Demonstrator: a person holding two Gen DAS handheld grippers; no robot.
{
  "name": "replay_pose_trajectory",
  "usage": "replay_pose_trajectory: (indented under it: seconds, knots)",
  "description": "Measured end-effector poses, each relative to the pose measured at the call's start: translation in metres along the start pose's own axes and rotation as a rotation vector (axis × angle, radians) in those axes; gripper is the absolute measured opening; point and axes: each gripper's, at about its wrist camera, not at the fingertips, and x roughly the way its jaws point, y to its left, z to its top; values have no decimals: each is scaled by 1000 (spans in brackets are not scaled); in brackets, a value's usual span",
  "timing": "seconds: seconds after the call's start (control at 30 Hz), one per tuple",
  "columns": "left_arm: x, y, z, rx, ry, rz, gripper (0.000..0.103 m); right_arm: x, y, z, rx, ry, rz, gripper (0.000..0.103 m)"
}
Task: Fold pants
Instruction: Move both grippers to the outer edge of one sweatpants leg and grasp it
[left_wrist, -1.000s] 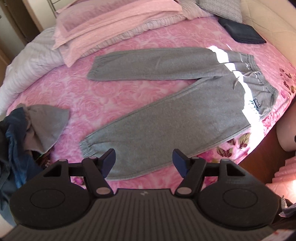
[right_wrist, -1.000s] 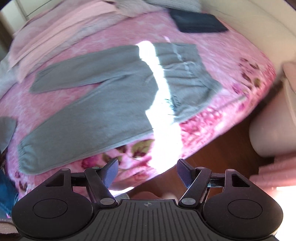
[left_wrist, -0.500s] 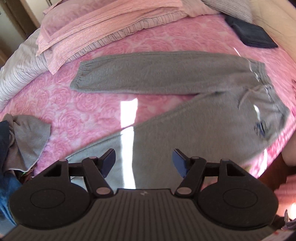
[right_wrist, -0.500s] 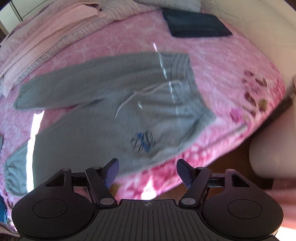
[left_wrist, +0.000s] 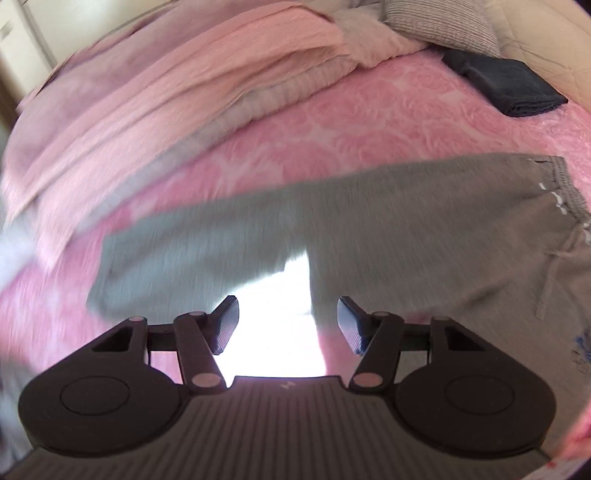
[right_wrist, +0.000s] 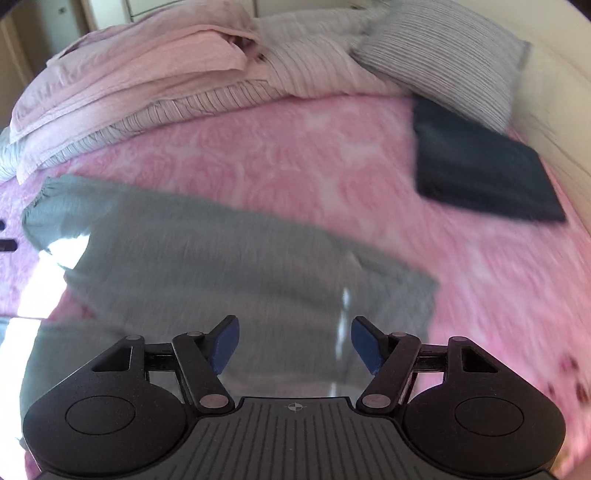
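Sweatpants (left_wrist: 388, 229), grey, lie spread flat on the pink rose-print bed cover (left_wrist: 369, 122), unfolded, both legs apart; no fold yet made.

Near: left gripper (left_wrist: 288, 325) hangs over the sunlit gap between the two legs, fingers apart with nothing between them; its jaws have just been closing a little. Right gripper (right_wrist: 293, 343) hangs over the waist end of the sweatpants (right_wrist: 221, 266), fingers wide, nothing between them; jaws have just narrowed slightly too. Neither touches cloth as far as can be told.

Risks, judged:
- Both views are motion-blurred; a grasp taken at this pace could pinch the bed cover along with the fabric, or only the top layer of a leg.
- Left fingers sit over bare cover, not cloth; closing here would catch nothing.
- Uneven pick-up by the two hands would skew the fold, so legs would not stack.
- Glare patch hides the leg edge near the left gripper.

View differences:
- Left wrist: drawstring (left_wrist: 546, 280) and ribbed waistband (left_wrist: 565, 188), plus a blue mark at far right edge; the far leg's cuff is smeared.
- Right wrist: far leg cuff (right_wrist: 40, 206) clear; no drawstring seen.

Far: folded dark cloth (right_wrist: 480, 173), striped pillow (right_wrist: 454, 51), heaped pink bedding (right_wrist: 140, 74).
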Motion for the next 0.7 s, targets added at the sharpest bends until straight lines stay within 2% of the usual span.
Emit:
replay_pose_trajectory:
  seconds: [0.3, 0.47, 0.57, 0.63, 0.7]
  knots:
    - [142, 23, 63, 262, -43, -54, 51, 132, 1, 73, -139, 3, 88, 57]
    - [201, 35, 75, 392, -16, -86, 48, 184, 4, 99, -183, 10, 113, 57]
    - [226, 44, 76, 468, 12, -120, 47, 208, 6, 105, -220, 42, 127, 57]
    - [238, 51, 76, 513, 14, -136, 49, 222, 5, 106, -239, 66, 130, 57]
    - [245, 58, 78, 535, 16, -171, 62, 235, 4, 105, -253, 106, 133, 57]
